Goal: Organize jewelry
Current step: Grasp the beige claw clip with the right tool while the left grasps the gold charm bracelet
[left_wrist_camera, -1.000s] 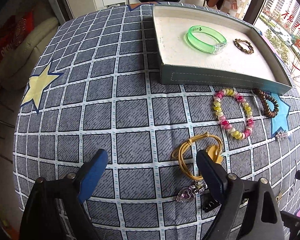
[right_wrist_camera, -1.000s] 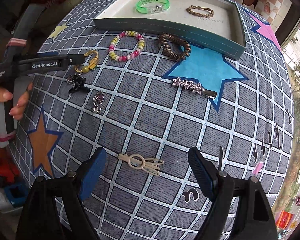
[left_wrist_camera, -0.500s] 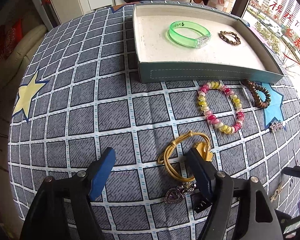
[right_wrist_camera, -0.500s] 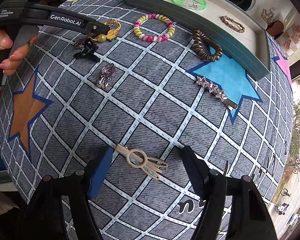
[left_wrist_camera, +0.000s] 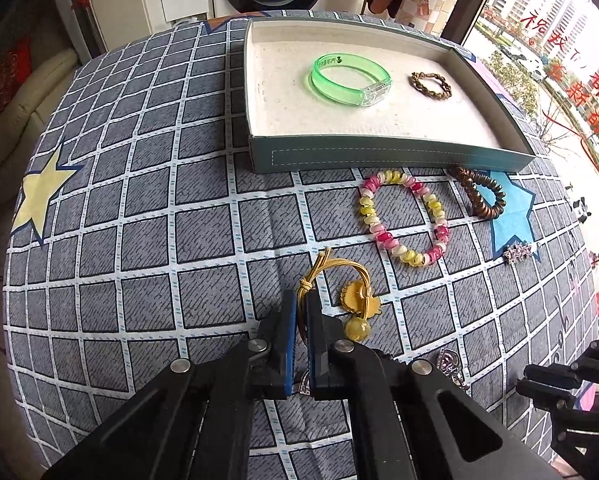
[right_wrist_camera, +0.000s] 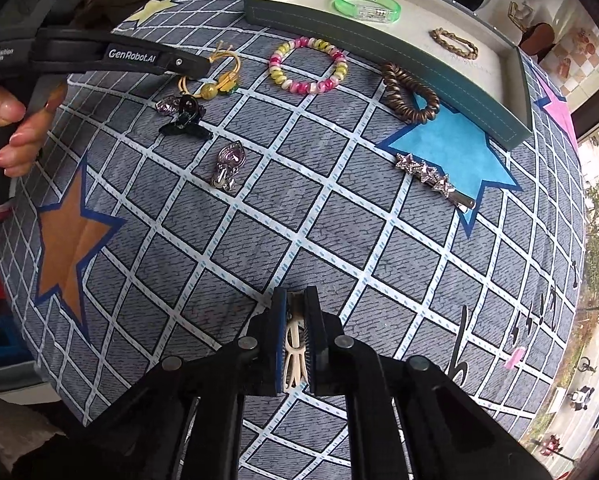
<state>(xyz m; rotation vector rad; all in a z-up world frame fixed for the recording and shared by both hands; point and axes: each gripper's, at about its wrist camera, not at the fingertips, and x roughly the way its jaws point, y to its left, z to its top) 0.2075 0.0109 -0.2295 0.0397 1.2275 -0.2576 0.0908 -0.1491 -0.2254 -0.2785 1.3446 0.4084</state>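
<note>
We've got both grippers clamped. Left gripper (left_wrist_camera: 301,308) has just closed on the yellow cord hair tie (left_wrist_camera: 341,280), mid-cloth, just in front of the tray (left_wrist_camera: 379,156) front wall. Right gripper (right_wrist_camera: 295,312) has just closed on the beige hair clip (right_wrist_camera: 294,348), near the front edge of the checked tablecloth (right_wrist_camera: 339,220).
</note>
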